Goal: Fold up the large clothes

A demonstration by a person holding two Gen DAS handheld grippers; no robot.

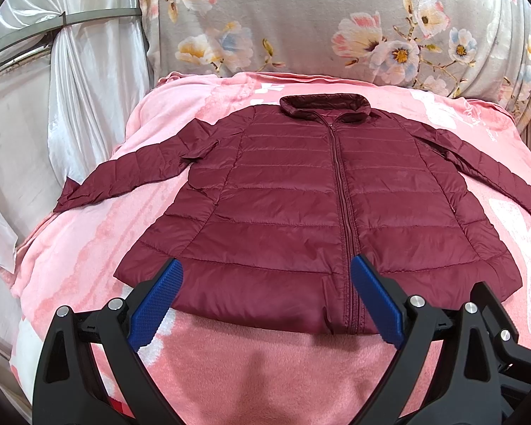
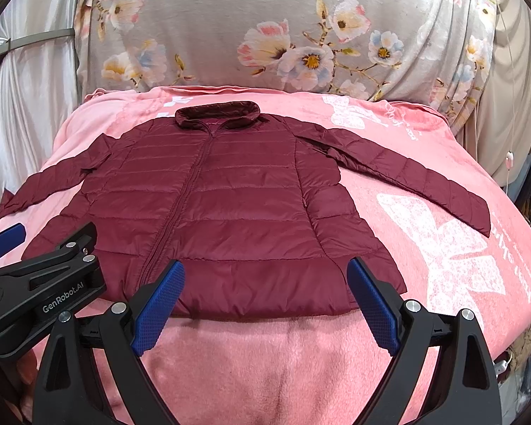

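A maroon quilted puffer jacket (image 1: 301, 205) lies flat and zipped on a pink blanket (image 1: 230, 372), collar at the far end and both sleeves spread outward. In the right wrist view the same jacket (image 2: 237, 212) fills the middle, its right sleeve (image 2: 424, 180) stretched toward the bed's right side. My left gripper (image 1: 265, 269) hovers open above the hem near the zipper, nothing between its blue pads (image 1: 155, 304). My right gripper (image 2: 265, 269) is open over the hem's right half, also empty. The left gripper's black body (image 2: 42, 294) shows at the lower left of the right wrist view.
A grey floral cushion or headboard cover (image 1: 318, 24) rises behind the blanket. White satin curtains (image 1: 81, 88) with a grey tie hang at the left. A white cable with a small switch (image 2: 509, 157) dangles at the right, beside beige fabric.
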